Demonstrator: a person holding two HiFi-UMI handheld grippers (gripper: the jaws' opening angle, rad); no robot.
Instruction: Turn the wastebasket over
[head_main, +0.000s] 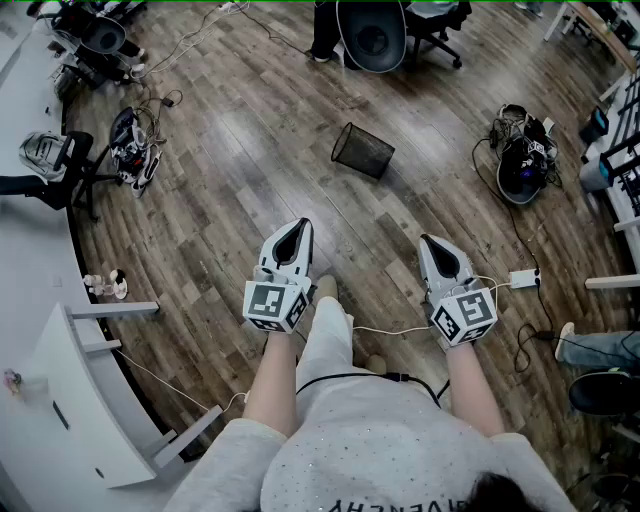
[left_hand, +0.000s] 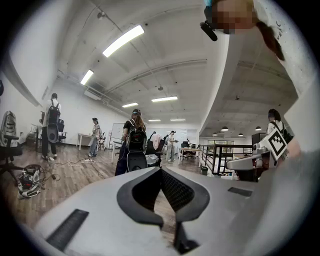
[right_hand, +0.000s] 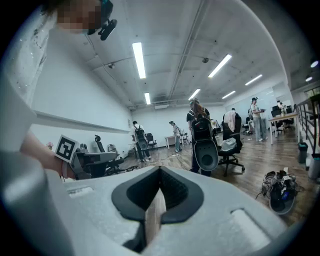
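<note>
A black mesh wastebasket (head_main: 362, 150) lies on its side on the wooden floor, well ahead of both grippers. My left gripper (head_main: 298, 230) is held out level at the left, jaws shut with nothing between them. To the right, my right gripper (head_main: 432, 243) points slightly down, jaws shut and empty. In the left gripper view the left gripper (left_hand: 160, 171) has its tips together, and the right gripper (right_hand: 160, 170) shows the same in its own view. The wastebasket does not show in either gripper view.
A white desk (head_main: 50, 400) runs along the left. A black bag with cables (head_main: 522, 155) lies at the right, a power strip (head_main: 523, 278) near my right gripper. An office chair (head_main: 372, 35) stands beyond the basket. Another bag (head_main: 128, 145) sits at the left.
</note>
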